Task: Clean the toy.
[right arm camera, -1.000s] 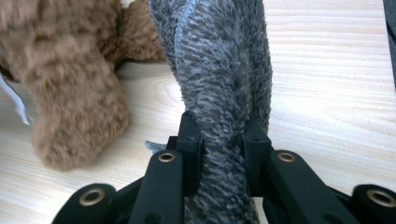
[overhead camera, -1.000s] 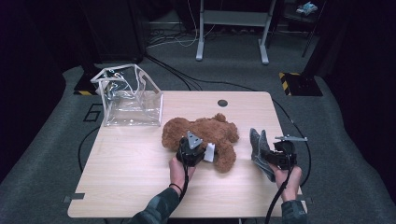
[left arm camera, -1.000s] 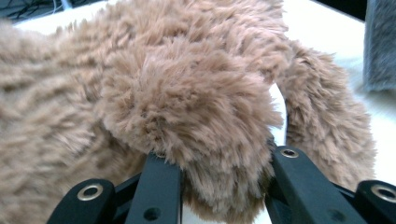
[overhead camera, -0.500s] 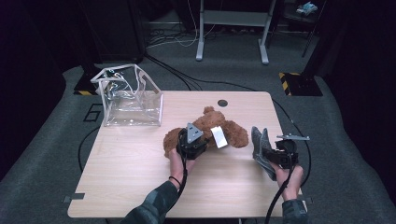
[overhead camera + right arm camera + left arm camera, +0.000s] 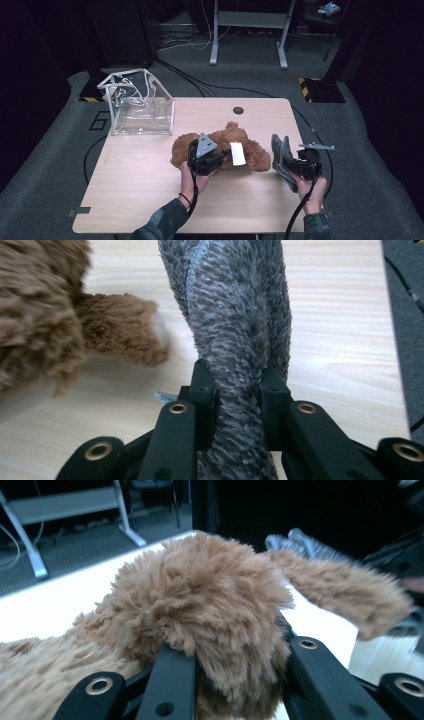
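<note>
Your left tool [image 5: 209,161] squeezes the brown teddy bear [image 5: 250,150] (its fluffy limb). Your right tool [image 5: 295,167] pinches the grey fuzzy cloth [image 5: 280,155] above the tabletop [image 5: 140,185].

The teddy bear [image 5: 220,147] is shaggy brown plush, long-piled and matt, with a smooth white fabric label [image 5: 237,153] sewn on. The grey cloth [image 5: 240,325] is rough, nubbly terry with a paler stitched hem. The table [image 5: 130,195] is pale wood-grain laminate, smooth with a slight sheen. The bag [image 5: 137,105] is clear glossy plastic with whitish trim. The carpet [image 5: 50,165] looks dull grey and coarse.
</note>
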`<action>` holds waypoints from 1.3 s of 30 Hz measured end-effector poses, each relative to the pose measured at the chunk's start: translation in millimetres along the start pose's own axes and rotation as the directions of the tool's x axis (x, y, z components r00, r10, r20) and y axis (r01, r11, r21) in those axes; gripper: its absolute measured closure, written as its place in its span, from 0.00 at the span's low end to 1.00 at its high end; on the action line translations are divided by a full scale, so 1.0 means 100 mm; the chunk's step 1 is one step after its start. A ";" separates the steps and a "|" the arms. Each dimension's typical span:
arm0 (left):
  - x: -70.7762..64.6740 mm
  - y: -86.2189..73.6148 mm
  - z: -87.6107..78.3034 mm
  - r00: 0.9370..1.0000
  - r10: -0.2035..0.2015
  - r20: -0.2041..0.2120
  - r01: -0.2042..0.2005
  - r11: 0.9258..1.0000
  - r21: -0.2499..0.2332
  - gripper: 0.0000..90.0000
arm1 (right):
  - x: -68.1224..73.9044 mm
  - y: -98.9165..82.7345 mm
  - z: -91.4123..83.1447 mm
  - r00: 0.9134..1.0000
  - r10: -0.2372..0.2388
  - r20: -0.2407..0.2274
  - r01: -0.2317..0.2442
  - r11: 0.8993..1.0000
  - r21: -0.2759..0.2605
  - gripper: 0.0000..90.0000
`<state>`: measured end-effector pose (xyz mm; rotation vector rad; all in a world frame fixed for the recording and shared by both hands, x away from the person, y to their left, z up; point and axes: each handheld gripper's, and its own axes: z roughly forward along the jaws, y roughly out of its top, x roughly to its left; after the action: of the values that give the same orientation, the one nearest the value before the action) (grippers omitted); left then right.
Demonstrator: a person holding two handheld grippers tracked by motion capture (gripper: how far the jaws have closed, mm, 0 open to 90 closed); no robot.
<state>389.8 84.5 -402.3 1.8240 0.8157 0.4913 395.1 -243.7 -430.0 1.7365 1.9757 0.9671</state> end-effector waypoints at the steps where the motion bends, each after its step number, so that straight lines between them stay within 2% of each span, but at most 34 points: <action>1: 0.03 -0.04 0.05 1.000 0.014 0.005 -0.014 1.000 0.011 0.82 | 0.00 0.00 0.00 1.000 0.000 0.000 0.000 1.000 0.000 0.83; 3: 0.09 -0.08 0.15 0.999 0.044 -0.009 -0.043 0.998 0.048 0.81 | 0.01 -0.02 0.04 1.000 -0.008 -0.001 0.008 1.000 0.007 0.83; 5: 0.18 -0.10 0.23 0.999 0.035 -0.023 -0.033 0.996 0.079 0.80 | 0.02 -0.03 0.07 1.000 -0.023 -0.005 0.023 1.000 0.016 0.83; 8: 0.33 -0.14 0.31 0.999 0.009 -0.051 -0.003 0.993 0.116 0.77 | 0.06 -0.04 0.11 1.000 -0.015 -0.011 0.016 1.000 0.027 0.83; 9: 0.37 -0.16 0.34 0.998 -0.007 -0.061 0.015 0.993 0.118 0.76 | 0.06 -0.05 0.12 0.999 -0.030 -0.014 0.031 0.999 0.029 0.83; 12: 0.47 -0.20 0.37 0.996 -0.018 -0.091 0.031 0.990 0.138 0.68 | 0.09 -0.05 0.14 0.999 -0.026 -0.019 0.026 0.999 0.031 0.83; 14: 0.49 -0.20 0.37 0.994 -0.004 -0.113 0.020 0.989 0.145 0.63 | 0.09 -0.06 0.13 1.000 -0.022 -0.018 0.023 0.999 0.040 0.82; 15: 0.50 -0.20 0.36 0.993 -0.003 -0.118 0.020 0.990 0.141 0.55 | 0.09 -0.06 0.13 1.000 -0.024 -0.019 0.025 0.999 0.039 0.82; 16: 0.50 -0.20 0.35 0.993 0.001 -0.121 0.018 0.989 0.149 0.55 | 0.08 -0.06 0.14 0.999 -0.027 -0.019 0.028 0.999 0.036 0.82; 17: 0.49 -0.20 0.35 0.988 0.011 -0.154 0.010 0.990 0.139 0.51 | 0.08 -0.06 0.13 1.000 -0.024 -0.019 0.024 0.999 0.037 0.82; 18: 0.50 -0.20 0.33 0.986 0.013 -0.164 0.009 0.990 0.138 0.44 | 0.08 -0.07 0.13 1.000 -0.024 -0.020 0.024 0.999 0.026 0.82; 19: 0.50 -0.19 0.31 0.984 0.012 -0.180 0.012 0.991 0.130 0.44 | 0.08 -0.07 0.13 1.000 -0.024 -0.020 0.024 0.999 0.026 0.82; 20: 0.50 -0.19 0.29 0.979 0.022 -0.202 0.004 0.992 0.129 0.38 | 0.07 -0.07 0.13 0.999 -0.032 -0.021 0.032 0.999 0.029 0.82; 21: 0.51 -0.19 0.26 0.973 0.028 -0.227 -0.001 0.993 0.119 0.38 | 0.07 -0.07 0.13 0.999 -0.022 -0.023 0.023 0.999 0.026 0.82; 22: 0.52 -0.20 0.25 0.970 0.031 -0.239 -0.003 0.993 0.117 0.36 | 0.07 -0.07 0.13 1.000 -0.017 -0.021 0.018 0.999 0.033 0.82; 23: 0.55 -0.20 0.24 0.964 0.025 -0.264 0.007 0.993 0.119 0.35 | 0.07 -0.07 0.13 1.000 -0.019 -0.022 0.020 0.999 0.033 0.82; 24: 0.57 -0.21 0.24 0.961 0.016 -0.276 0.016 0.993 0.115 0.33 | 0.07 -0.08 0.13 1.000 -0.018 -0.022 0.018 0.999 0.033 0.82; 25: 0.60 -0.22 0.24 0.953 0.010 -0.303 0.026 0.993 0.116 0.32 | 0.08 -0.07 0.13 1.000 -0.018 -0.022 0.019 0.999 0.032 0.82; 26: 0.62 -0.23 0.24 0.950 -0.001 -0.313 0.040 0.992 0.119 0.31 | 0.08 -0.08 0.14 0.999 -0.025 -0.024 0.025 0.999 0.034 0.82; 29: 0.74 -0.25 0.26 0.932 -0.021 -0.362 0.075 0.988 0.135 0.28 | 0.09 -0.08 0.14 1.000 -0.017 -0.026 0.018 0.999 0.040 0.82; 31: 0.83 -0.27 0.28 0.917 -0.040 -0.397 0.107 0.983 0.148 0.27 | 0.09 -0.09 0.15 1.000 -0.014 -0.026 0.015 0.999 0.042 0.82; 32: 0.88 -0.28 0.28 0.905 -0.042 -0.423 0.117 0.981 0.153 0.27 | 0.08 -0.09 0.15 0.999 -0.023 -0.026 0.024 0.999 0.041 0.82; 33: 0.90 -0.29 0.29 0.901 -0.049 -0.431 0.127 0.980 0.154 0.26 | 0.08 -0.09 0.15 1.000 -0.016 -0.027 0.017 0.999 0.038 0.82; 34: 0.90 -0.29 0.29 0.901 -0.049 -0.431 0.127 0.980 0.154 0.26 | 0.08 -0.09 0.15 1.000 -0.016 -0.027 0.017 0.999 0.038 0.82; 35: 0.98 -0.33 0.32 0.887 -0.058 -0.458 0.151 0.974 0.168 0.26 | 0.07 -0.10 0.16 0.999 -0.029 -0.025 0.030 0.999 0.035 0.82; 37: 1.03 -0.36 0.35 0.885 -0.070 -0.460 0.171 0.969 0.180 0.26 | 0.07 -0.10 0.15 0.999 -0.022 -0.026 0.023 0.999 0.041 0.82; 38: 1.06 -0.38 0.39 0.887 -0.074 -0.455 0.175 0.967 0.184 0.25 | 0.07 -0.10 0.15 0.999 -0.022 -0.024 0.023 0.999 0.042 0.82; 39: 1.06 -0.39 0.41 0.887 -0.068 -0.457 0.171 0.967 0.188 0.24 | 0.07 -0.09 0.15 0.999 -0.022 -0.023 0.023 0.999 0.043 0.82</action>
<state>478.0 144.8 -457.7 1.8743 1.3382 0.7827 396.8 -233.3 -446.1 1.7295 2.0409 0.9474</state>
